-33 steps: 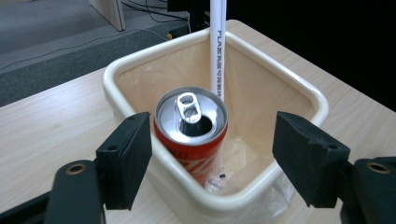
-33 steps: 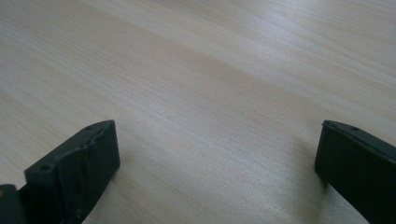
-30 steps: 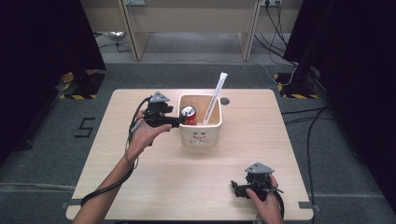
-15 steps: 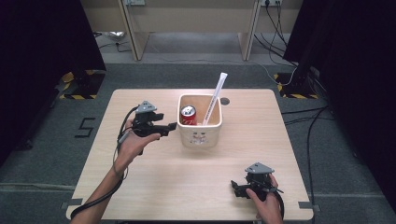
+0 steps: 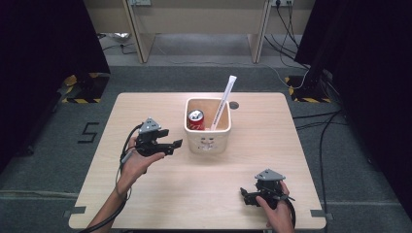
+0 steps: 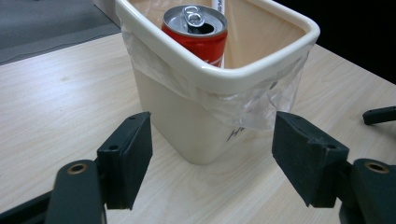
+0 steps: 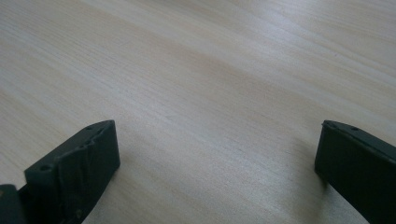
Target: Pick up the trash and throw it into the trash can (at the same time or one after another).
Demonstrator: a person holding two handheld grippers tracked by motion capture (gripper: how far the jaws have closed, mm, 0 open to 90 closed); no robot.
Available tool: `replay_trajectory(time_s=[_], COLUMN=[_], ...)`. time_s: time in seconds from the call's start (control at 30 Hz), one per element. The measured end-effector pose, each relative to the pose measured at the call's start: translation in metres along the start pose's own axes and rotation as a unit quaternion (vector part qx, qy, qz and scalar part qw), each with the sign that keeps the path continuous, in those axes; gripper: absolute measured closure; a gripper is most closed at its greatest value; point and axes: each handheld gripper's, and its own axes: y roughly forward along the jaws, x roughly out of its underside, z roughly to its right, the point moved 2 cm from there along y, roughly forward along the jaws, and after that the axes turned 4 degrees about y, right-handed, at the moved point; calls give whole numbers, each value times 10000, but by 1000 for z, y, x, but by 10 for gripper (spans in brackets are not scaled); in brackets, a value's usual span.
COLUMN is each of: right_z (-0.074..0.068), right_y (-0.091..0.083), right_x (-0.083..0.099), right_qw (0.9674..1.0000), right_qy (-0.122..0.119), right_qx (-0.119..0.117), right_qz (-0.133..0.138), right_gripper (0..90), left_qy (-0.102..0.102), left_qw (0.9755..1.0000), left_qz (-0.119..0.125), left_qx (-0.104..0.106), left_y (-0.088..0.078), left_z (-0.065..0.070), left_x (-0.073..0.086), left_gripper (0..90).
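Drawn clear of the bin point(image 5: 208, 141) and can point(image 5: 196, 119), left gripper point(image 5: 176, 143) and right gripper point(image 5: 244, 192) open, empty; next, likely parking left.

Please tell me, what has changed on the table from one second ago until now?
The left tongs drew back from the bin toward the person and the left edge, open and empty. The can and stick stayed in the bin; the right tongs stayed put near the front edge.
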Motion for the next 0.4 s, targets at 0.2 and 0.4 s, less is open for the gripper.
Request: replay_trajectory(time_s=[0.2,0.4], right_z=[0,0], right_y=[0,0], right_x=[0,0], right_qw=[10000,10000], right_qy=[2,-7], right_qx=[-1,1], right_qz=[0,1], right_gripper=[3,3], left_qy=[52,99], left_qw=[9999,9999], left_qz=[98,82], left_qx=[-22,-21], left_y=[-4,-6], left_z=[7,11], left_x=[8,14], left_gripper=[289,289])
